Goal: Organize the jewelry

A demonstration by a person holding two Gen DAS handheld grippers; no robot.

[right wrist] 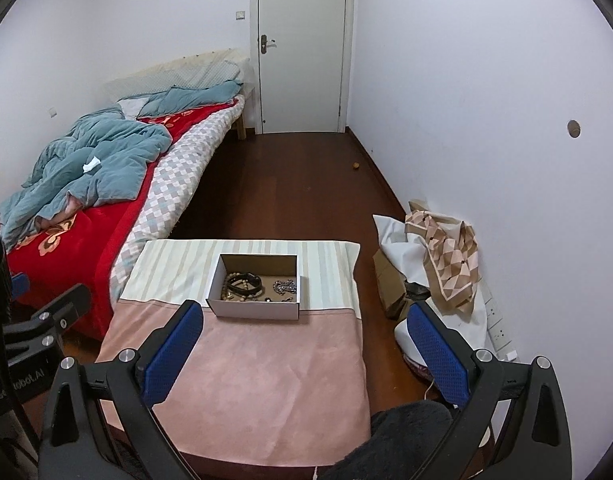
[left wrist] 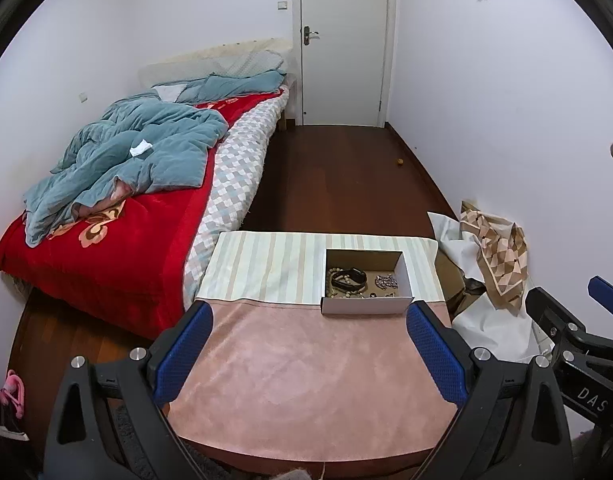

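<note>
I hold both grippers, left gripper (left wrist: 308,340) and right gripper (right wrist: 304,340), fingers spread wide and empty, above the bench (left wrist: 306,380); the jewelry lies inside the box (left wrist: 364,306).

A cloth-covered table (left wrist: 306,380) carries one open cardboard box (left wrist: 364,305).

Black-framed left gripper (left wrist: 309,312) and right gripper (right wrist: 304,312), blue textured pads, silver screws, white lettering.
</note>
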